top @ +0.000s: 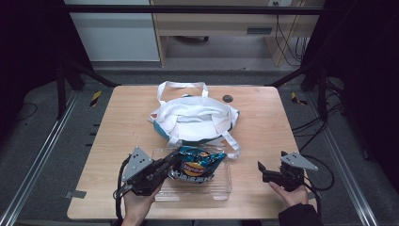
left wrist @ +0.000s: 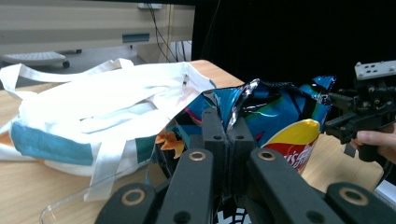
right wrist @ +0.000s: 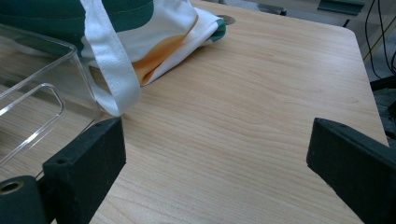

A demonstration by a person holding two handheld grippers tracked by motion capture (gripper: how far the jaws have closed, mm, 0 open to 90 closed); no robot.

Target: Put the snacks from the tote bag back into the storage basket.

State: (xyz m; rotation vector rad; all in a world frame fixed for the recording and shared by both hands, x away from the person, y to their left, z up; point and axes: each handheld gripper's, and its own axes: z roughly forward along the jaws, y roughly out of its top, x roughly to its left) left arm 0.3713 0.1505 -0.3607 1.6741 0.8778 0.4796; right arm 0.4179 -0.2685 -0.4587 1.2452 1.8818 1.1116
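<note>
**Blue chip bag clamped over clear bin**

Blue foil is seen pinched at the crimped top edge of the chip bag (top: 197, 165) by the left gripper (top: 173, 163); in the left gripper view its jaws are closed tight on that seam, with no gap visible between them. The bag (left wrist: 280, 126) is held over the clear bin (top: 221, 190), which stands at the table's (top: 263, 117) 6 o'clock edge; contact between bag and bin floor cannot be judged. The gripper is positioned at 9 o'clock of the bag.

The right gripper (top: 260, 168) is found at 3 o'clock of the bin, apart from it, held in a hand (top: 289, 194). Its jaws are spread wide and nothing is held between them; bare wood is seen through the gap in the right gripper view.

A white tote (top: 195, 117) is laid flat at 12 o'clock of the bin, one strap (right wrist: 112, 70) trailing down beside the bin wall (right wrist: 42, 88).
</note>
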